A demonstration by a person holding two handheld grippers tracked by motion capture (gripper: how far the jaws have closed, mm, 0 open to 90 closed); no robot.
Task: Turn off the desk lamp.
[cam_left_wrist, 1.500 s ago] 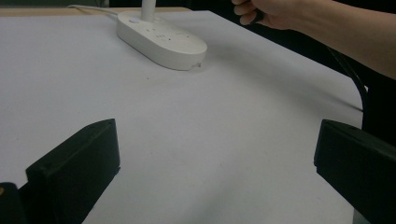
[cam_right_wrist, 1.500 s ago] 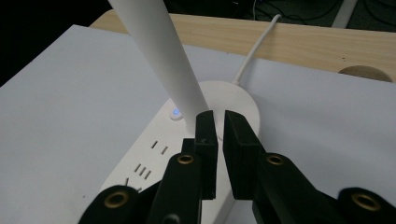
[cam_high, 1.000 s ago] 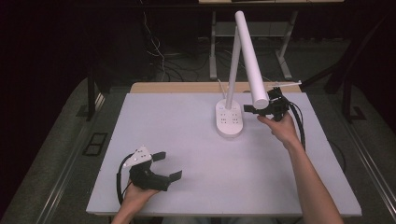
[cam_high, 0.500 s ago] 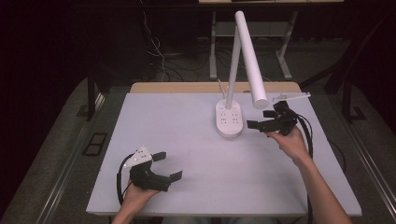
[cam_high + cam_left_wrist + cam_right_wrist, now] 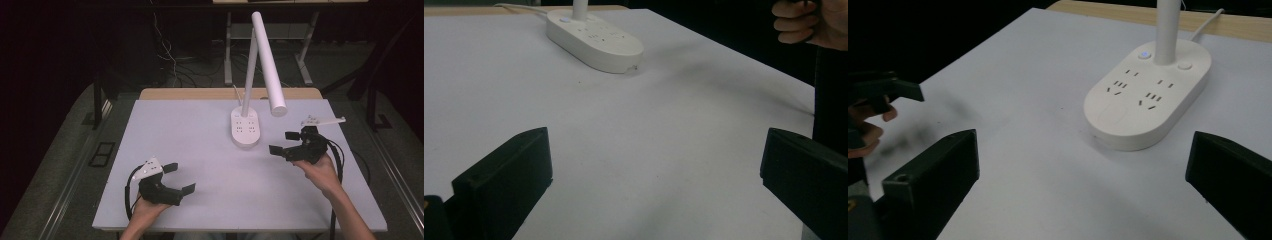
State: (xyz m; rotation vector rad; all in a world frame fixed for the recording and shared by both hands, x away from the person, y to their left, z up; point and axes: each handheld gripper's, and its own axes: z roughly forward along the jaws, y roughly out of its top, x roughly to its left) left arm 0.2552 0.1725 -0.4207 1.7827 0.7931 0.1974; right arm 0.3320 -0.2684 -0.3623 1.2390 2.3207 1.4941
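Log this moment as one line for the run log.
right hand-held gripper: open, empty, beside lamp base | left hand-held gripper: open, empty, near table front edge

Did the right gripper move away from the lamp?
Yes. The right gripper has pulled back from beside the lamp head toward the person and the table's right edge, clear of the lamp base, fingers open and empty.

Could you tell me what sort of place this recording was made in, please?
Probably a lab or workshop set up for recording. A bare white table holds just a white desk lamp with sockets in its base, cables trail over the carpeted floor behind, and metal table legs stand in the dark background.
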